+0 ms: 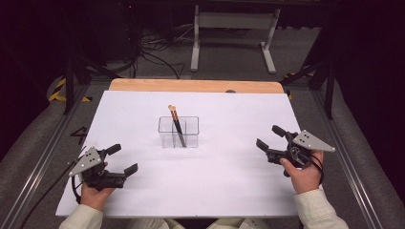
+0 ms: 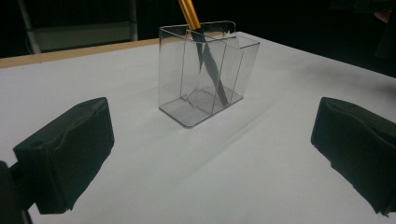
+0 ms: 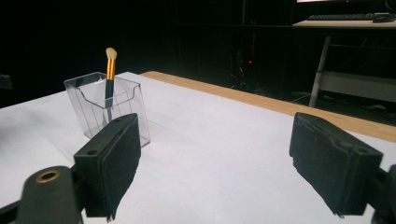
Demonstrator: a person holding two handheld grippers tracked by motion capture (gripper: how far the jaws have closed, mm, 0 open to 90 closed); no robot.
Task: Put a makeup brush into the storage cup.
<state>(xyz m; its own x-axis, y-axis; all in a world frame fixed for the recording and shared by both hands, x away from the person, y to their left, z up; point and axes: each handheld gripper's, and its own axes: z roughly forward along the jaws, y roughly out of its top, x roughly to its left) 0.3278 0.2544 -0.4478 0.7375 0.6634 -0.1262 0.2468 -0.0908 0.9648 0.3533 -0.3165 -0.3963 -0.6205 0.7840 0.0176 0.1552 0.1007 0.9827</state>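
Clear holder (image 1: 178,132): it is standing upright near the middle of the white counter (image 1: 229,181), between the two hands and farther from the person.
Brushes (image 1: 175,125): two, it seems, are leaning inside the holder, bristle ends up; which compartment is hard to tell.
Left hand-held gripper (image 1: 121,159): it is resting low at the near left, jaws standing apart, nothing between them.
Right hand-held gripper (image 1: 269,137): it is hovering at the right, jaws wide apart and empty, well apart from the holder.

Bare white table (image 1: 229,176) all around, clear holder (image 1: 178,132) alone mid-table.
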